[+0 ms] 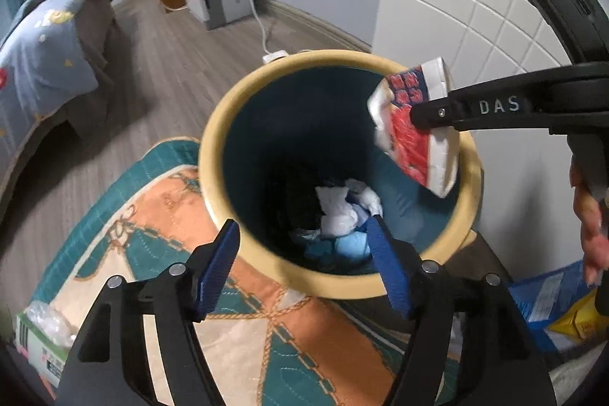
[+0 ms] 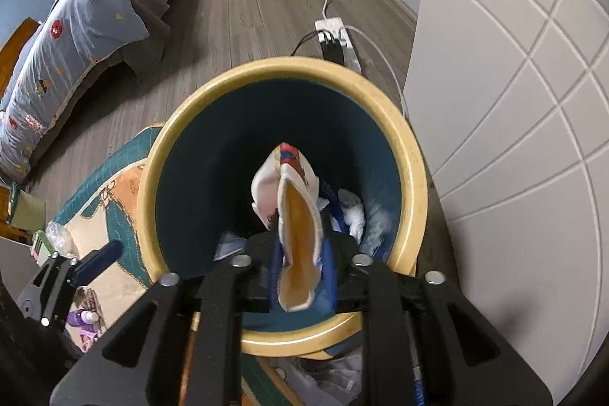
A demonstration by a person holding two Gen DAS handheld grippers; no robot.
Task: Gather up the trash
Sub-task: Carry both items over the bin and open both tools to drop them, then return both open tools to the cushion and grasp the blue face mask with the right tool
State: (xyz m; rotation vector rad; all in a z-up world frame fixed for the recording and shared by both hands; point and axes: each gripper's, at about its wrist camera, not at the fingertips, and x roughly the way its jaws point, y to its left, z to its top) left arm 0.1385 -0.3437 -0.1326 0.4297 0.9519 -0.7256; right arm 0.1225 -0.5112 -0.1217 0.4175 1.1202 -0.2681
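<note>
A round trash bin (image 1: 228,124) with a yellow rim and dark teal inside stands on the floor; it also shows in the right wrist view (image 2: 411,155). Crumpled white and blue trash (image 1: 342,212) lies at its bottom. My right gripper (image 1: 413,115) is shut on a red-and-white paper carton (image 1: 415,139) and holds it over the bin's right rim; the carton (image 2: 298,215) shows clamped between the blue pads in the right wrist view. My left gripper (image 1: 304,261) is open and empty over the bin's near rim.
A teal and orange quilted mat (image 1: 152,253) lies beside the bin. A bed (image 1: 42,63) stands at the left, a white tiled wall (image 1: 456,25) at the right. A power strip (image 2: 337,37) lies behind the bin. Blue and yellow packaging (image 1: 559,307) lies at lower right.
</note>
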